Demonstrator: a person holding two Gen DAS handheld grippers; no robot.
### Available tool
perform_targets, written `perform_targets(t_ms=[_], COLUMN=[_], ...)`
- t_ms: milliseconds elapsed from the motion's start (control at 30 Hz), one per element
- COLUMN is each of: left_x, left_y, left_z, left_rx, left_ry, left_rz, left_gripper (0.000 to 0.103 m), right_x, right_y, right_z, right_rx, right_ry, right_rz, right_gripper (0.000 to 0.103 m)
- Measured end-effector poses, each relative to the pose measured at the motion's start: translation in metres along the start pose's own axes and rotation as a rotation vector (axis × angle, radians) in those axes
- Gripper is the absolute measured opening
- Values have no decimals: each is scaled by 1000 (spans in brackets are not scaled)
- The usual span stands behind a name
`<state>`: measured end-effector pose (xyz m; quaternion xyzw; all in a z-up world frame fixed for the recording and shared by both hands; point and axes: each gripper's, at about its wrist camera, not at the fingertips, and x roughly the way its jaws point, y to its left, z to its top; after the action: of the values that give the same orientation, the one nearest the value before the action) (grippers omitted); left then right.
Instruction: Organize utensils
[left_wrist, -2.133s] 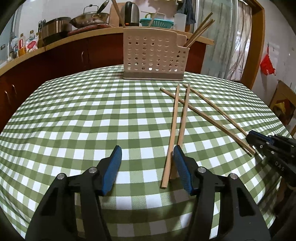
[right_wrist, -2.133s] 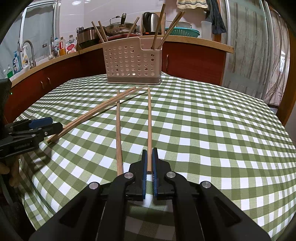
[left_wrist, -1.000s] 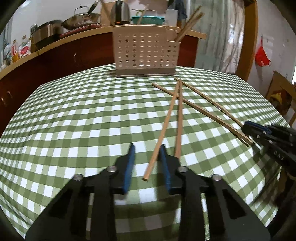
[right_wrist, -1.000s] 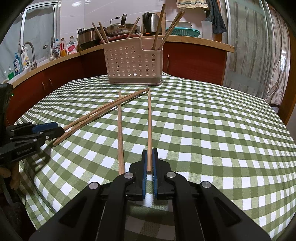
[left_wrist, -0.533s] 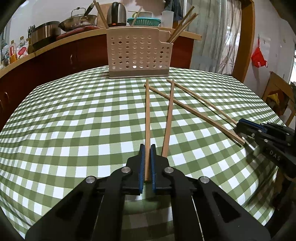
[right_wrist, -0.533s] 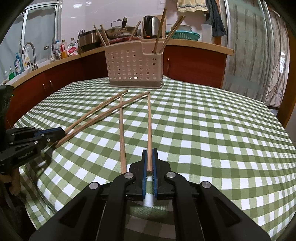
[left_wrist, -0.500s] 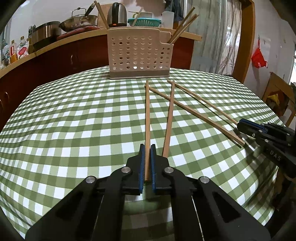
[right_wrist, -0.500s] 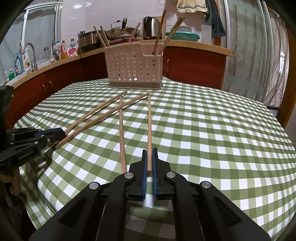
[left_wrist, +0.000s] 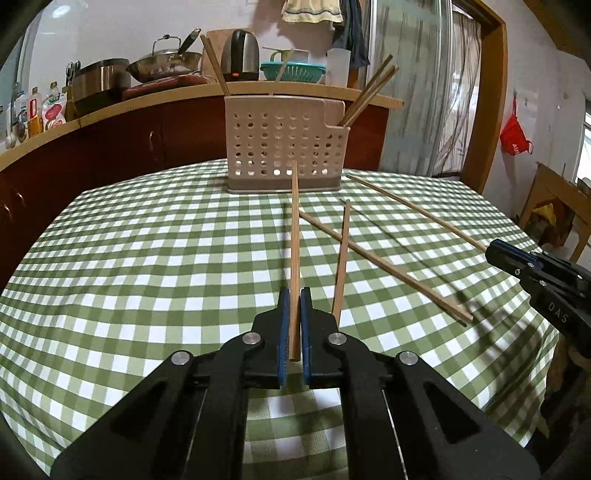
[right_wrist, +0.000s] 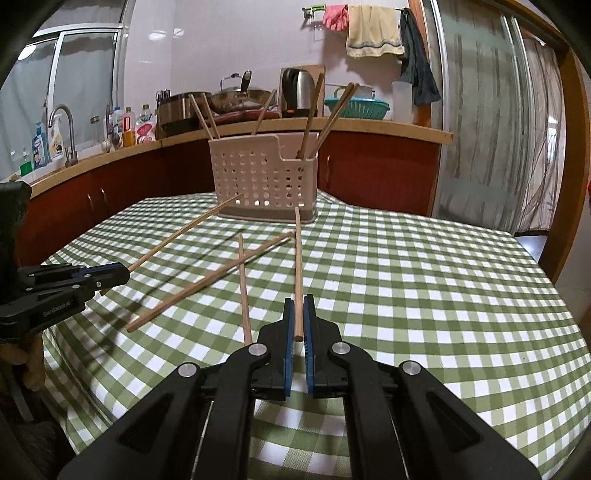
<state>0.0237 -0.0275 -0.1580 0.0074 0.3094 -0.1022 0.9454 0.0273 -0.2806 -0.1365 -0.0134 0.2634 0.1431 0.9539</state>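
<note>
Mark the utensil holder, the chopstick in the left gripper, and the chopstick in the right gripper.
utensil holder (left_wrist: 282, 147), left wrist view, on its perforated front wall.
left gripper's chopstick (left_wrist: 294, 236), left wrist view, mid-shaft ahead of the pads.
right gripper's chopstick (right_wrist: 298, 258), right wrist view, mid-shaft ahead of the pads.

Kitchen w/ red cabinets (right_wrist: 376, 173), wood counter (right_wrist: 406, 131), window (right_wrist: 74, 85), curtain (right_wrist: 480, 129).

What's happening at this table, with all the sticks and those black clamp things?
A person is tidying chopsticks into the perforated holder on the checked tablecloth, using hand-held tongs. The left tongs are shut on one chopstick and the right tongs on another, both lifted at the far end. Two more chopsticks lie crossed on the cloth, and several already stand in the holder.
</note>
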Motion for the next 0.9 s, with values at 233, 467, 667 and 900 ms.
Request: perform_targets(t_ms=[233,467,667,900], left_x=[1,10,3,-10], left_y=[0,3,6,9], left_z=[0,-9,-7,4], left_rx=[-1,-27,-30,-42], left_ry=[22,77,52,0], left_rz=[-8,-12,-5,6], left_gripper=[6,6,6,6], right_x=[-1,2,-4,-12], right_y=[-1,-2,-5,-8], right_z=[-2,-7,-6,-2], right_rx=[4,6,13,25], right_ry=[11,30,8,-17], right_rz=[0,6,-2,-7], right_gripper=[6,6,6,6])
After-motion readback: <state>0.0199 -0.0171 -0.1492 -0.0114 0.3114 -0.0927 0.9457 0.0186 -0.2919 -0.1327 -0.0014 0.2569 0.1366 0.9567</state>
